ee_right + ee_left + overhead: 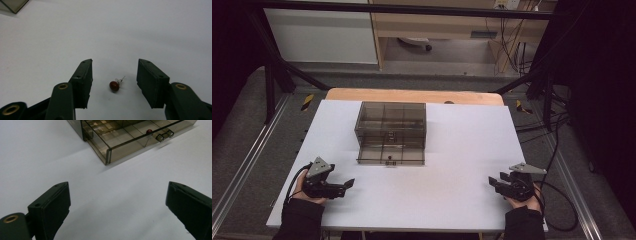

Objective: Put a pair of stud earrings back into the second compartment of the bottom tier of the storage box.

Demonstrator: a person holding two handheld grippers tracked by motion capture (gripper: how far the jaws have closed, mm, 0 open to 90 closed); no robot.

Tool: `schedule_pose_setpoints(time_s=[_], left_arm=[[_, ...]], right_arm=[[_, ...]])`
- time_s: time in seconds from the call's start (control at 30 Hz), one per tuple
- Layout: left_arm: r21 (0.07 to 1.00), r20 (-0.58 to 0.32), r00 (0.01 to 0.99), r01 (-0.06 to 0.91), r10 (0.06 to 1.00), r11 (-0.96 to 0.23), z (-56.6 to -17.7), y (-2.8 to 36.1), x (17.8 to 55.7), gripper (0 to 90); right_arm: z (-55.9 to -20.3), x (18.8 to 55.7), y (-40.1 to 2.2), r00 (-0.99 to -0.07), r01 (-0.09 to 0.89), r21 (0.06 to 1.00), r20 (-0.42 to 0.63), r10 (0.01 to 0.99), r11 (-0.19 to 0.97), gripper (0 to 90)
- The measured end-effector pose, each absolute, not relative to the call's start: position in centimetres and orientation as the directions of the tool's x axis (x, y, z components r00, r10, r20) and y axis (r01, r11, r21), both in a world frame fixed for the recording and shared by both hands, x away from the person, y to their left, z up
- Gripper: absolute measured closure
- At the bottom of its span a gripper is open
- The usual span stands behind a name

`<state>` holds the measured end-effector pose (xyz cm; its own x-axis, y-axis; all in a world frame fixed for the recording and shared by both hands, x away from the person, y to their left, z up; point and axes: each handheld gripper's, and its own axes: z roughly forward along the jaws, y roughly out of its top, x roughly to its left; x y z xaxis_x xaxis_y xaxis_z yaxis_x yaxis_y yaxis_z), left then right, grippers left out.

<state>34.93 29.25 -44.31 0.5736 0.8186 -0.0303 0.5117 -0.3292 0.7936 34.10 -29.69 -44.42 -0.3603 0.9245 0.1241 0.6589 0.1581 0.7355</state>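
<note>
Red-brown stud earring (114, 85) lies on the table between the right tongs (114, 83), untouched, jaws apart.

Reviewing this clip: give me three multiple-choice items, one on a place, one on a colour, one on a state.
1. Where does the small earring lie?
A. between the right gripper's jaws
B. on top of the box
C. off the table

2. What colour is its bead?
A. white
B. dark red
C. green

3. How is the lower drawer of the smoky clear box?
A. taken out
B. pulled part way out
C. upside down

Answers: 1 A, it lies on the white table, pads not touching it. 2 B, right gripper view. 3 B, it juts forward.
</note>
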Motion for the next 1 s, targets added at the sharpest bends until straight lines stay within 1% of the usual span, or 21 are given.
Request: schedule_pose_setpoints(time_s=[0.13, 0.33, 0.57, 1.0], left_arm=[[0.796, -0.031, 0.574, 0.509, 0.818, -0.327, -44.28, 29.21, 34.91, 6.1], [0.794, -0.03, 0.574, 0.511, 0.818, -0.329, -44.29, 29.23, 34.92, 6.1], [0.794, -0.03, 0.575, 0.511, 0.818, -0.33, -44.31, 29.22, 34.92, 6.2], [0.794, -0.029, 0.576, 0.511, 0.817, -0.331, -44.3, 29.21, 34.92, 6.2]], right_arm=[[-44.57, 34.14, -29.39, -0.36, 0.675, 0.717, 0.116, 0.926, 0.173, 53.8], [-44.63, 34.19, -29.26, -0.36, 0.686, 0.704, 0.108, 0.927, 0.185, 60.4], [-44.79, 34.28, -29.14, -0.358, 0.691, 0.694, 0.09, 0.929, 0.2, 63.8], [-44.82, 34.3, -29.1, -0.347, 0.693, 0.692, 0.074, 0.935, 0.202, 74.3]])
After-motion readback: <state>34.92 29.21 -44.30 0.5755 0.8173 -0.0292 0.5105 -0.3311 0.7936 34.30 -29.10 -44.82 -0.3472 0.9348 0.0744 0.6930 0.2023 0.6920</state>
